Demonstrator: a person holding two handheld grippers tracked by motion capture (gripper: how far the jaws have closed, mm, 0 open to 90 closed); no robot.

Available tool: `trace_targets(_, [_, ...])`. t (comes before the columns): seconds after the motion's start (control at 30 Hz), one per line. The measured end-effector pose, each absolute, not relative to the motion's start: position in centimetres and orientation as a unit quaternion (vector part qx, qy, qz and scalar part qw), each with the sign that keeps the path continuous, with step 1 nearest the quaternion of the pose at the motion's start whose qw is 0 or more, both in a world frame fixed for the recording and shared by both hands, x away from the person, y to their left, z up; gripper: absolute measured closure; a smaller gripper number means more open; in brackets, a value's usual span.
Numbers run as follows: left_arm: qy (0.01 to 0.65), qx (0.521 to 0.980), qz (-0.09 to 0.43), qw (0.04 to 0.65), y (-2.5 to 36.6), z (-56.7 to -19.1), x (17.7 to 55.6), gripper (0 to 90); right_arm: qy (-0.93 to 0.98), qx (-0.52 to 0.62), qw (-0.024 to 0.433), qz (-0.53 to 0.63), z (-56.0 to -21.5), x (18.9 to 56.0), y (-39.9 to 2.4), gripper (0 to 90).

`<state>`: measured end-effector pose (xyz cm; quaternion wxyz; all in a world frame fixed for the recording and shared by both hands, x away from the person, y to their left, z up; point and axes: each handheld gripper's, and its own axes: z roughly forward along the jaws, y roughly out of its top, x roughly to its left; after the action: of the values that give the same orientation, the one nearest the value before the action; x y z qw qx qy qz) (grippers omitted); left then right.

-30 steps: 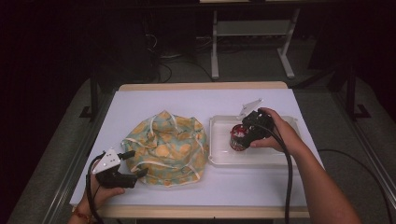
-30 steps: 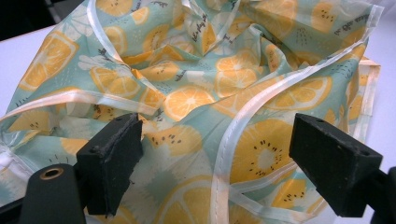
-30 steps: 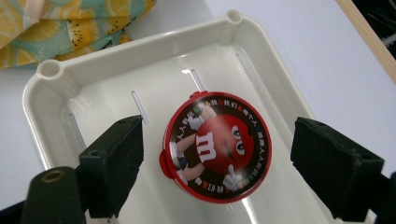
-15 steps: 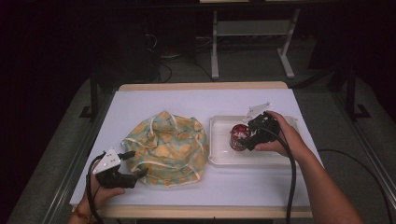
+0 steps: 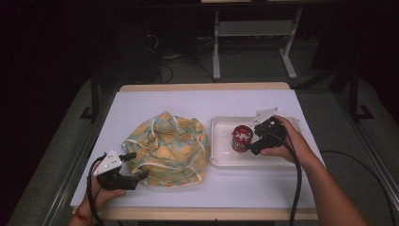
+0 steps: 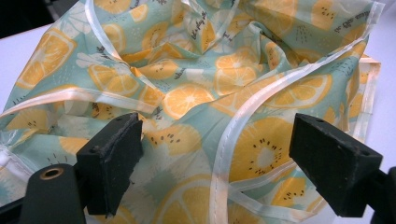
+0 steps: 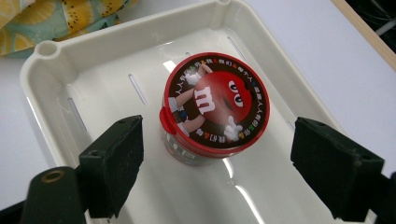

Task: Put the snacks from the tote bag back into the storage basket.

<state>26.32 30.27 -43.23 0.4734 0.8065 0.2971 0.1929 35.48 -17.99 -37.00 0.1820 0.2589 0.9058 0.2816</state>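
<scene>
Right gripper (image 5: 250,143) wide open over the white tray (image 5: 221,157), jaws apart and holding nothing. Red-lidded candy jar (image 7: 214,108) upright on the tray floor just ahead of those jaws, between them but touching neither, lid tilted slightly toward the camera. Left gripper (image 5: 136,165) likewise spread wide, empty, at the near left edge of the fruit-print cloth bag (image 5: 167,148). Crumpled fabric and pale piping (image 6: 243,116) directly ahead of and beneath the left jaws, not pinched. Bag just beside the tray on the white table (image 5: 155,101).
</scene>
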Motion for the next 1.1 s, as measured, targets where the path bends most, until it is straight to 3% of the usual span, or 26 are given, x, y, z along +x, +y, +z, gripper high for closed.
trace_targets(1.1, [0.295,0.808,0.193,0.471,30.1,-43.2,26.4,16.8,0.885,0.272,0.221,0.307,-38.9,31.8,-21.5,16.9])
